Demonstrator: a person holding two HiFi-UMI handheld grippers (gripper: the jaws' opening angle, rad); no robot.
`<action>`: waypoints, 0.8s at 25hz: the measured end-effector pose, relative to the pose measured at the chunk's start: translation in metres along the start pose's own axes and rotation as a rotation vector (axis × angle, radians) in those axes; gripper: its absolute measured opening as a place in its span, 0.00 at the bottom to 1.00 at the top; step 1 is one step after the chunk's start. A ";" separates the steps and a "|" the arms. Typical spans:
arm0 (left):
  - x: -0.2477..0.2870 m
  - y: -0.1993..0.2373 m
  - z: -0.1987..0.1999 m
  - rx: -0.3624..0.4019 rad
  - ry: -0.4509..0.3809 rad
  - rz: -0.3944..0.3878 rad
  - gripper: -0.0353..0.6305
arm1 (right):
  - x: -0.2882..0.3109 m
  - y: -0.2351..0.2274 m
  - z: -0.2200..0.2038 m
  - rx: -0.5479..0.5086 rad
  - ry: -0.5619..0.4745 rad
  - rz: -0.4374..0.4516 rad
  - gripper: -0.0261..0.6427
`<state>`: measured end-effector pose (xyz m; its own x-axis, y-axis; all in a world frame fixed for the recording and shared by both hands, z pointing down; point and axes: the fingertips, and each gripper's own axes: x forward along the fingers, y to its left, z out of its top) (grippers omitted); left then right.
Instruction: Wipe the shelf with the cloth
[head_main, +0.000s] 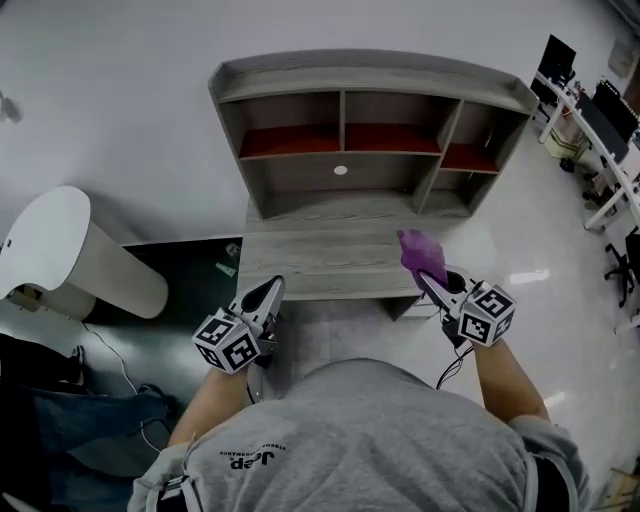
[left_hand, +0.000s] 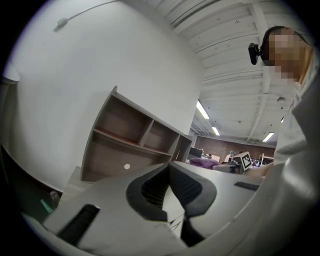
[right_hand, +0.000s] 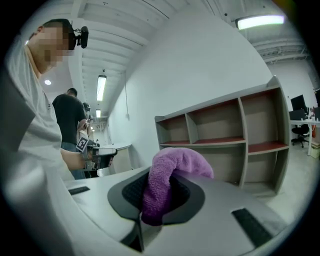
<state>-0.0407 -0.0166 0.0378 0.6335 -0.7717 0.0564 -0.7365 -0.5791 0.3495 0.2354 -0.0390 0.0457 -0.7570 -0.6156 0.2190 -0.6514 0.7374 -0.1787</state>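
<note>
A grey wooden shelf (head_main: 370, 68) with red-lined compartments stands against the white wall, above a lower grey ledge (head_main: 320, 250). It also shows in the left gripper view (left_hand: 125, 135) and the right gripper view (right_hand: 225, 130). My right gripper (head_main: 425, 280) is shut on a purple cloth (head_main: 420, 252), held over the ledge's front right part. The cloth (right_hand: 170, 170) bulges up out of the right gripper (right_hand: 161, 186). My left gripper (head_main: 272, 285) hovers at the ledge's front left edge. Its jaws (left_hand: 168, 167) are shut and hold nothing.
A white rounded unit (head_main: 70, 255) stands at the left, beside a dark green floor patch (head_main: 190, 290). Desks with monitors and chairs (head_main: 600, 120) line the right side. A person (right_hand: 70, 120) stands in the background of the right gripper view.
</note>
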 end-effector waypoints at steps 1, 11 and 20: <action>0.012 0.006 0.001 0.000 0.002 -0.002 0.09 | 0.007 -0.010 -0.001 0.003 0.006 0.000 0.14; 0.119 0.053 -0.003 -0.017 0.006 0.159 0.09 | 0.083 -0.128 -0.006 -0.055 0.061 0.158 0.13; 0.167 0.090 -0.005 -0.001 0.023 0.261 0.09 | 0.180 -0.170 -0.023 -0.197 0.188 0.289 0.14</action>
<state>0.0000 -0.1964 0.0830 0.4270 -0.8889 0.1658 -0.8757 -0.3607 0.3210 0.2113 -0.2689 0.1372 -0.8731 -0.3265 0.3620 -0.3766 0.9233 -0.0757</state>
